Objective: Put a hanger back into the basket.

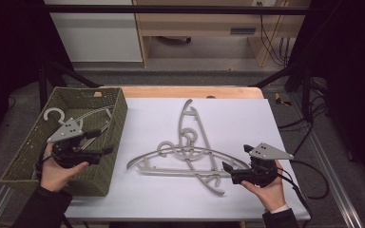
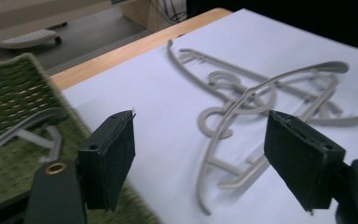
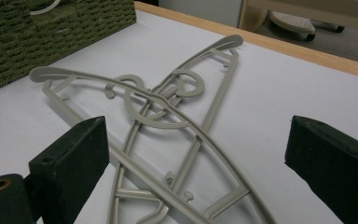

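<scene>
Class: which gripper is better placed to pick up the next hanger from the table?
Probably the right gripper: its open jaws sit beside the crossed hangers on the table, while the left gripper hovers over the basket.

Left tool [image 1: 105,142] over green basket [image 1: 24,156], right tool [image 1: 235,166] beside crossed grey hangers [image 1: 190,147], white table [image 1: 266,199]

Two grey hangers [image 1: 190,156] on the table, one hanger [image 1: 71,118] in one basket [image 1: 28,156].

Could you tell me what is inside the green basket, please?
The basket holds one grey hanger, hook toward the far-left corner. The left claw hovers over it, covering part of the hanger and the basket floor.
</scene>
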### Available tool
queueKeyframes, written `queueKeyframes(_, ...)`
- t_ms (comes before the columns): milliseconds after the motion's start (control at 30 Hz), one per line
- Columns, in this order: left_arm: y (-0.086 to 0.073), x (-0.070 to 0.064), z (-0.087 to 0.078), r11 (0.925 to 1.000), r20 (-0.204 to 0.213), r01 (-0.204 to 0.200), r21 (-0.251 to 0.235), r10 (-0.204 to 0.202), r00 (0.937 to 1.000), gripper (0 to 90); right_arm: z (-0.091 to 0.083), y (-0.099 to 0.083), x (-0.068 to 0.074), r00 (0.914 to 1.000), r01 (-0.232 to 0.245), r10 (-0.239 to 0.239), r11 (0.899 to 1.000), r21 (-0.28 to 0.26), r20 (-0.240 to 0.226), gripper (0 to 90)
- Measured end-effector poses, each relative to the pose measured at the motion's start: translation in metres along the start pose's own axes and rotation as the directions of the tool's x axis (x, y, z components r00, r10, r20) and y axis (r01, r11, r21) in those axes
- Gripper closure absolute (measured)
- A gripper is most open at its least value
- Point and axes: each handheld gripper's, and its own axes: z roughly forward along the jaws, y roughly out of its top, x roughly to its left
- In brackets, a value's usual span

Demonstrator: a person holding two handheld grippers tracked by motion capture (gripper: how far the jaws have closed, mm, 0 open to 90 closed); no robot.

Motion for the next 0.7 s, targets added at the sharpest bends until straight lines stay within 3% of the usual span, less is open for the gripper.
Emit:
queueKeyframes(100, -0.004, -0.01, 0.01, 1.0, 0.02, 0.002, -0.005, -0.001, 0.9998, 23.2, 0.001, -0.001, 0.0, 1.0, -0.005, 0.005, 1.0, 0.003, 0.0, 6.6)
queueKeyframes(300, -0.004, -0.027, 0.032, 0.9988, 0.066, -0.031, 0.039, 0.028, 0.9974, 23.0, 0.0, -0.002, 0.0, 1.0, -0.003, 0.003, 1.0, 0.004, -0.003, 6.6)
queueKeyframes(533, 0.012, -0.037, 0.056, 0.994, 0.115, -0.073, 0.082, 0.063, 0.9914, 24.1, -0.002, -0.001, -0.001, 1.0, -0.004, 0.004, 1.0, -0.002, -0.001, 6.6)
queueKeyframes(700, 0.024, -0.046, 0.076, 0.9841, 0.153, -0.121, 0.13, 0.1, 0.9831, 24.9, -0.004, -0.001, 0.0, 1.0, -0.002, 0.002, 1.0, 0.002, -0.002, 6.7)
